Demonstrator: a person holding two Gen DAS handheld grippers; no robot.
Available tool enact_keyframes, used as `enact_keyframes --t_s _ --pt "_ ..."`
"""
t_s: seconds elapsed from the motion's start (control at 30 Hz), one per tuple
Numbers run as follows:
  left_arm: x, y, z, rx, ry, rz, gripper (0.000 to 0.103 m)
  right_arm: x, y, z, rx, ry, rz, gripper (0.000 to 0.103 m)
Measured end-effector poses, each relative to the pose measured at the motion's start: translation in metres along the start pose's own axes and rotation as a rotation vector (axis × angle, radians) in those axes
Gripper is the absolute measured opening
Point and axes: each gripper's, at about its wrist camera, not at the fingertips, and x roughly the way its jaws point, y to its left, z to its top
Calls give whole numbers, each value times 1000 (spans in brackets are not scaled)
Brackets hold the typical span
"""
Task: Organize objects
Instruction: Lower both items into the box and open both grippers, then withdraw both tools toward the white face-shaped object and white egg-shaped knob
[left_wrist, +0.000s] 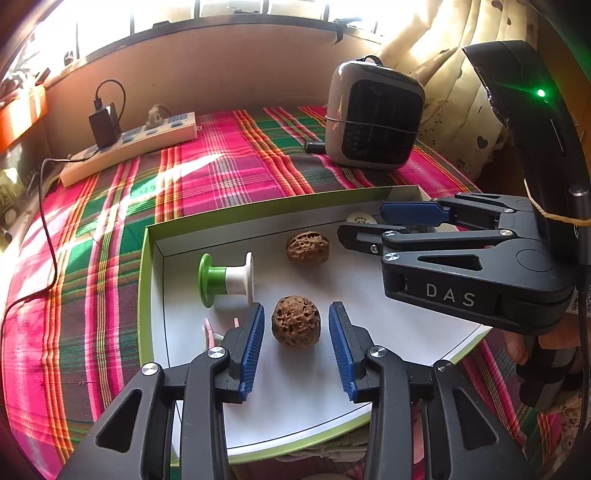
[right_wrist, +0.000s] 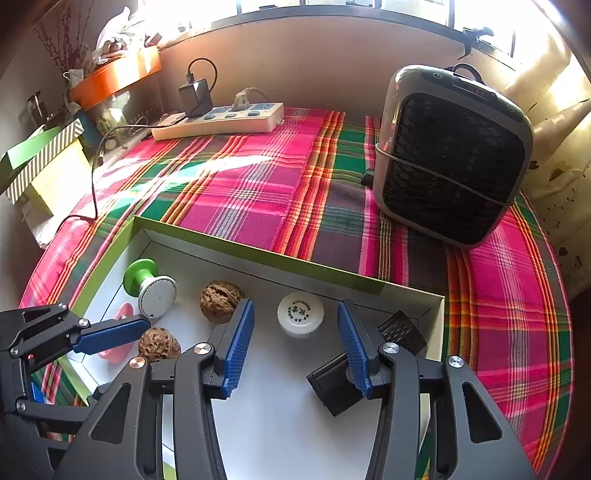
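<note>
Where walnut (left_wrist: 295, 322) lies — clear white tray floor (left_wrist: 354, 288) around.

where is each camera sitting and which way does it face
Left wrist: on the left gripper, angled down into the shallow green-edged white box; its fingers straddle a brown wrinkled walnut; the right gripper crosses at right.
Right wrist: on the right gripper, facing a white round cap.
Shared: box, walnuts.
</note>
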Motion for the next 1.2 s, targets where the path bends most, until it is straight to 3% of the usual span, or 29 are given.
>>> enact_keyframes --t_s 1.2 --pt "-71 -12 -43 -18 -83 10 36 -88 9 -58 64 -132 22 48"
